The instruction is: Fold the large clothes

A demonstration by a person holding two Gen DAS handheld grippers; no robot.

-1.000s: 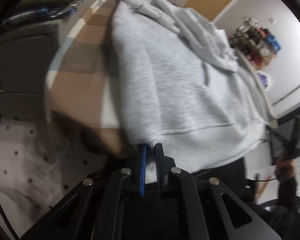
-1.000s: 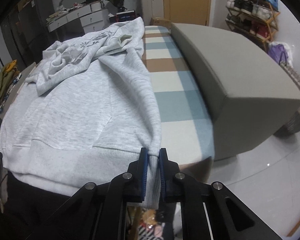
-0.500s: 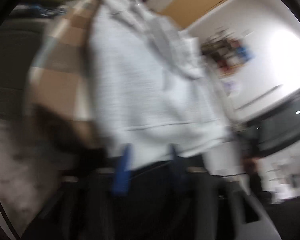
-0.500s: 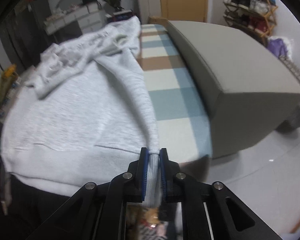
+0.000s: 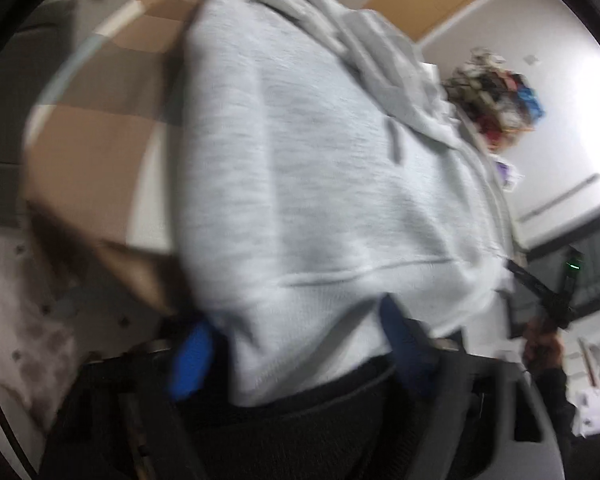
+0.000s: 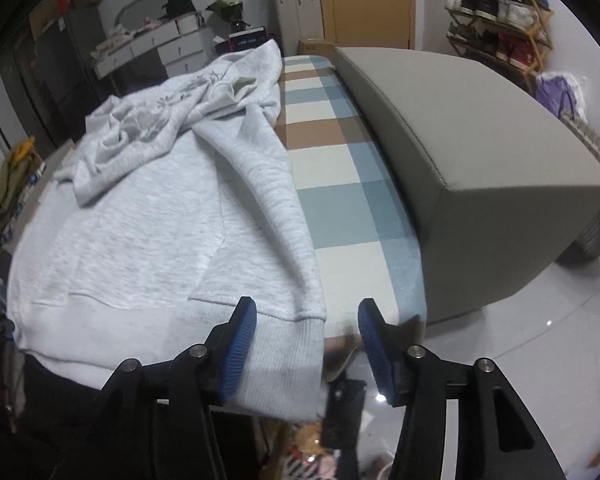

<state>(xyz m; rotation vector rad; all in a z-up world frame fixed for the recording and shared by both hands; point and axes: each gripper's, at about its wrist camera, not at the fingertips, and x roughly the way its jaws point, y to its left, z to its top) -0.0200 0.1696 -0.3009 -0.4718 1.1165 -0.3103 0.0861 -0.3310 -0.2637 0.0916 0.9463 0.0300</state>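
A light grey hoodie point(image 5: 300, 160) lies flat on a checked mat point(image 5: 100, 160), with its ribbed hem hanging over the near edge. In the blurred left wrist view, my left gripper point(image 5: 296, 344) has its jaws apart and closing, the hem's left corner loose between the blue pads. In the right wrist view the same hoodie point(image 6: 160, 220) shows a crumpled hood and sleeves at the far end. My right gripper point(image 6: 308, 340) is opening, with the hem's right corner lying free between its pads point(image 6: 242, 344).
A long grey cushion block point(image 6: 480, 160) runs along the right side of the checked mat point(image 6: 340, 200). Behind are white drawers point(image 6: 172, 48), a wooden door and a shoe rack point(image 6: 500, 12). Glossy floor lies to the right, and a person's hand point(image 5: 540, 344) holds the other gripper.
Both grippers were shut on the hem corners a second ago. Both now stand apart, and the hem has dropped onto the mat's edge. The left view shifted and blurred.
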